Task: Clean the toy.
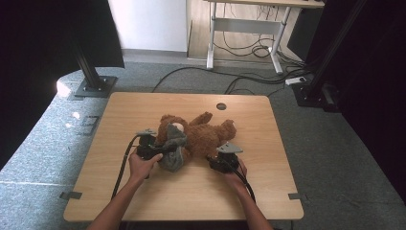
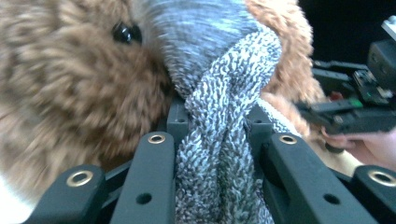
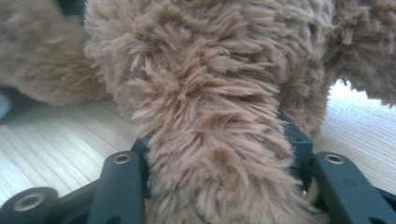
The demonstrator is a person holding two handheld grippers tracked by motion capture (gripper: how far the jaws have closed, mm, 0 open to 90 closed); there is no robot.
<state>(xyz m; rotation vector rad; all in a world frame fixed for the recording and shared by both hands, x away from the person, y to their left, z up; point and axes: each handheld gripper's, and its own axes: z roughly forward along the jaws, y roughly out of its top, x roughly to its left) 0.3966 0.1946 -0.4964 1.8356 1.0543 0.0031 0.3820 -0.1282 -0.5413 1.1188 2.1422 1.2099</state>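
**High view: two grippers hold a teddy bear and its knitted garment on the bench**

High view shows the bench, a pale wooden top, with a brown teddy bear lying on its back near the middle, limbs spread. Holding it flat there leaves both hands free to work on it from the near edge. A grey knitted garment lies bunched around the bear's head end, at the left; judging by its position, it is being pulled onto or off the head, though which way cannot be told.

The right gripper sits at the bear's near right side. In the right gripper view its jaws are closed around a furry limb, which fills the gap between them and runs up out of it; this grip looks meant to anchor the bear while the other hand tugs.

The left gripper is at the head end. In the left gripper view its jaws are clamped on a fold of the grey knit, the fabric squeezed between them and rising to the bear's face, where one black eye shows just beside the knit
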